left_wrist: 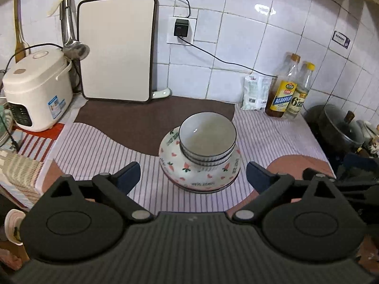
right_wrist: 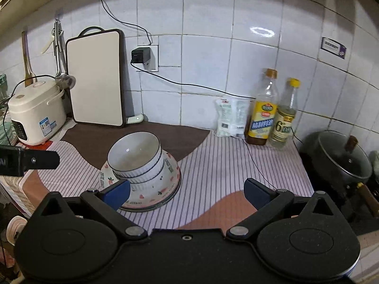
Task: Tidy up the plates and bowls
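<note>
We see the stacked bowls (left_wrist: 207,139) upright, mouths up, nested on the patterned plates (left_wrist: 187,172) mid-table (left_wrist: 99,142), at twelve o'clock from our left gripper (left_wrist: 193,174), ten o'clock from our right gripper (right_wrist: 187,190), both fingers wide apart, empty.

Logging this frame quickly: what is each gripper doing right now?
Left gripper: open, holding nothing, fingers either side of the stacked bowls.
Right gripper: open, holding nothing, to the right of the bowls.

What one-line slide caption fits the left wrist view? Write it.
Open left hand-held gripper faces ribbed bowls stacked on heart-patterned plates, striped cloth beneath.
</note>
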`<act>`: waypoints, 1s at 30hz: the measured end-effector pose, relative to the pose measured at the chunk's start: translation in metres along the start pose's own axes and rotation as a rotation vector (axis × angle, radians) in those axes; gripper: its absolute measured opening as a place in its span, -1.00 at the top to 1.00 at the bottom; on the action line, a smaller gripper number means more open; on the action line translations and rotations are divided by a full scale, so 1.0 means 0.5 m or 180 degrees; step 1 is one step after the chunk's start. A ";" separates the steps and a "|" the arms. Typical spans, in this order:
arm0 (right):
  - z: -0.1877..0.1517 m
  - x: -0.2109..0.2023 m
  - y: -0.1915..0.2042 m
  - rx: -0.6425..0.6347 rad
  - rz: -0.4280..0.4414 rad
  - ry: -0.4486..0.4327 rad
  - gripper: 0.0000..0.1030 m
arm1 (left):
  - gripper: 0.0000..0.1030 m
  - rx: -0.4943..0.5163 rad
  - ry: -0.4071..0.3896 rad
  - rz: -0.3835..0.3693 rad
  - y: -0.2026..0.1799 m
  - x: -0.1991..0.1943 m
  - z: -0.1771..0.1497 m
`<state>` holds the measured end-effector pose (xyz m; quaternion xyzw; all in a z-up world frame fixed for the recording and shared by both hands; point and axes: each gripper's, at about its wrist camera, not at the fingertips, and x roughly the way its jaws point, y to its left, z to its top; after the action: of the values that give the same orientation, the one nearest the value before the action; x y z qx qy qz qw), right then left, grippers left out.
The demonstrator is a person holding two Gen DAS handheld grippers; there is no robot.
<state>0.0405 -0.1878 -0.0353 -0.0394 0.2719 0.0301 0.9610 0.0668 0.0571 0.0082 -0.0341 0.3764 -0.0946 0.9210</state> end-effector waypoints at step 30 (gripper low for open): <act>-0.045 -0.102 0.008 -0.0046 -0.0267 -0.0171 -1.00 | -0.88 0.0226 0.0066 0.0377 -0.019 -0.064 -0.049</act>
<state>-0.0148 -0.1877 -0.0279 -0.0569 0.2439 -0.0072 0.9681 0.0256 0.0543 0.0138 0.0220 0.3836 -0.0536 0.9217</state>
